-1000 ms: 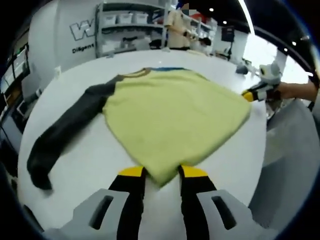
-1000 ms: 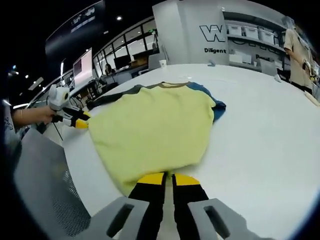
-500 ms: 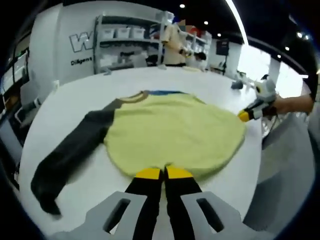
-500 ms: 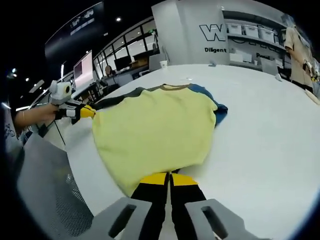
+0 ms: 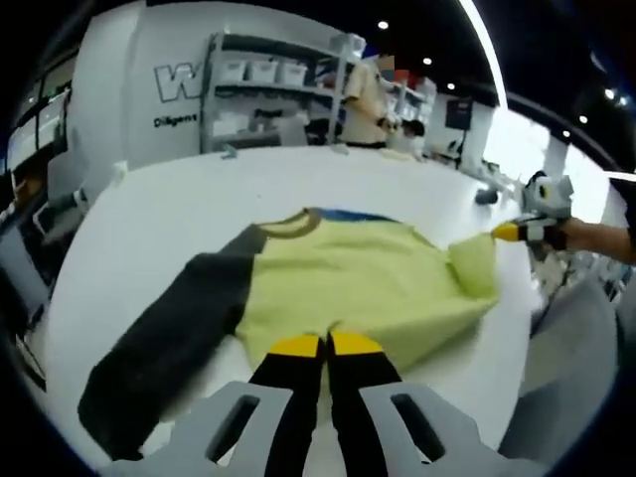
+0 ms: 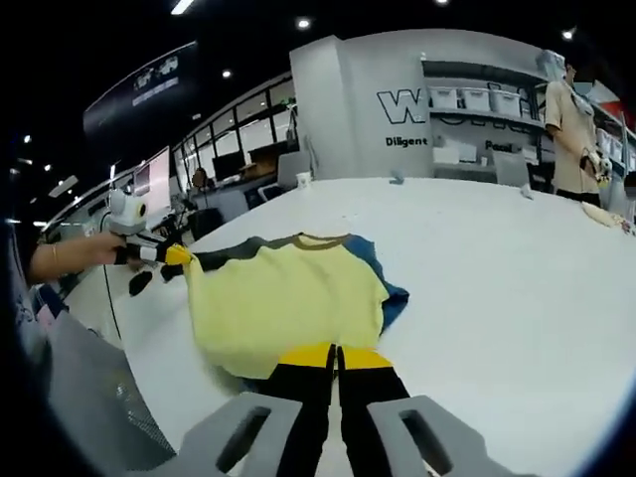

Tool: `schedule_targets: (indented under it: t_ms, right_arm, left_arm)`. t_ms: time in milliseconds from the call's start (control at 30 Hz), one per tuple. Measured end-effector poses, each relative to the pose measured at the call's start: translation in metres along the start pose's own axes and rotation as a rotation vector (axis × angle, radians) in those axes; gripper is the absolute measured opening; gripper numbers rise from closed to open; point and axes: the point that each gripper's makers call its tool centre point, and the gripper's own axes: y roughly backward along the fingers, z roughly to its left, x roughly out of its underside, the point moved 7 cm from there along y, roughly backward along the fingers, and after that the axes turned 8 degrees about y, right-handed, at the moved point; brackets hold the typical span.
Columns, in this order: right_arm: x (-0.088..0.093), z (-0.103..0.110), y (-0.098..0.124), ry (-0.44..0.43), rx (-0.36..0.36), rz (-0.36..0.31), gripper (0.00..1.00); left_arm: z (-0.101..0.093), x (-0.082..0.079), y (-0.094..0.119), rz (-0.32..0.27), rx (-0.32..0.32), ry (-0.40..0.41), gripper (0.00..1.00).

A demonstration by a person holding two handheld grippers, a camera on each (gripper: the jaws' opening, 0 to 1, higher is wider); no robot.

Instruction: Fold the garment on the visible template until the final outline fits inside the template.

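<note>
Left gripper view puts my left hand-held gripper (image 5: 325, 346) at the near hem of the pale yellow-green long-sleeved shirt with dark grey sleeves and a tan collar (image 5: 348, 288). Its yellow-tipped jaws are pressed together with the hem's edge pinched between them. The shirt lies on the wide white round tabletop (image 5: 149, 219), body straight ahead of me, collar at the far end, so its long axis runs away from this gripper. One dark grey sleeve (image 5: 164, 348) trails off to my left along the tabletop.

On the right of that view, my other hand-held gripper holds up a corner of the hem so it stands as a raised flap above the surface.

In the right gripper view, my right hand-held gripper (image 6: 335, 354) is likewise closed on the yellow hem directly in front of it, with a blue patch of cloth (image 6: 383, 288) showing beside the shirt's far edge. The left one appears at the left, lifting its corner.

I judge the fold must carry the hem forward toward the collar, both grippers moving along that axis; neither is nearer. I cannot make out any template outline on the tabletop. A person (image 6: 569, 129) stands by the shelves beyond.
</note>
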Motion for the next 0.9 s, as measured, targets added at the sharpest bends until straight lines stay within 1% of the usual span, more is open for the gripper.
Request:
schedule_targets:
  t_ms: [167,200,267,300,367,433,467,500,533,567,667,733,800,833,900]
  right_arm:
    - [-0.005,-0.004,-0.003,0.005,0.011,-0.005,0.0]
    - [-0.008,-0.008,-0.007,0.005,0.022,-0.01,0.0]
    - [-0.009,-0.01,-0.009,0.01,0.028,-0.009,0.0]
    - [-0.01,-0.01,-0.01,0.009,0.039,-0.011,0.0]
    - [-0.01,-0.012,-0.011,0.007,0.041,-0.011,0.0]
    - [-0.013,-0.015,-0.02,0.005,0.056,-0.006,0.0]
    - [-0.014,-0.014,-0.021,0.003,0.06,-0.002,0.0]
    - [-0.015,-0.014,-0.022,0.003,0.061,-0.001,0.0]
    - [-0.016,-0.014,-0.024,0.005,0.062,-0.004,0.0]
    - [-0.017,-0.013,-0.026,0.004,0.061,-0.007,0.0]
    - [-0.018,-0.012,-0.03,0.008,0.058,-0.006,0.0]
    - [-0.018,-0.011,-0.03,0.012,0.056,-0.004,0.0]
    - [-0.017,-0.011,-0.03,0.013,0.054,0.001,0.0]
    - [-0.017,-0.011,-0.03,0.011,0.055,0.003,0.0]
    - [-0.015,-0.011,-0.029,0.01,0.053,0.007,0.0]
  left_arm:
    - [0.009,-0.007,-0.013,-0.002,-0.004,-0.002,0.0]
    - [0.011,-0.013,-0.022,0.003,-0.012,0.016,0.0]
    - [0.018,-0.012,-0.026,0.024,-0.022,0.031,0.0]
    - [0.028,-0.01,-0.036,0.052,-0.037,0.007,0.0]
    - [0.031,-0.01,-0.04,0.055,-0.039,0.003,0.01]
    - [0.032,-0.007,-0.043,0.063,-0.036,0.002,0.02]
    - [0.034,-0.006,-0.044,0.074,-0.044,-0.004,0.05]
    - [0.033,-0.005,-0.041,0.086,-0.056,-0.011,0.07]
    - [0.031,-0.005,-0.039,0.093,-0.055,-0.016,0.1]
    - [0.031,-0.001,-0.035,0.101,-0.05,-0.01,0.13]
    - [0.029,0.006,-0.023,0.091,-0.046,0.021,0.2]
    - [0.031,0.011,-0.018,0.09,-0.046,0.046,0.19]
    - [0.027,0.019,-0.015,0.096,-0.032,0.074,0.17]
    - [0.028,0.024,-0.015,0.101,-0.023,0.087,0.17]
    - [0.028,0.028,-0.016,0.115,-0.022,0.095,0.19]
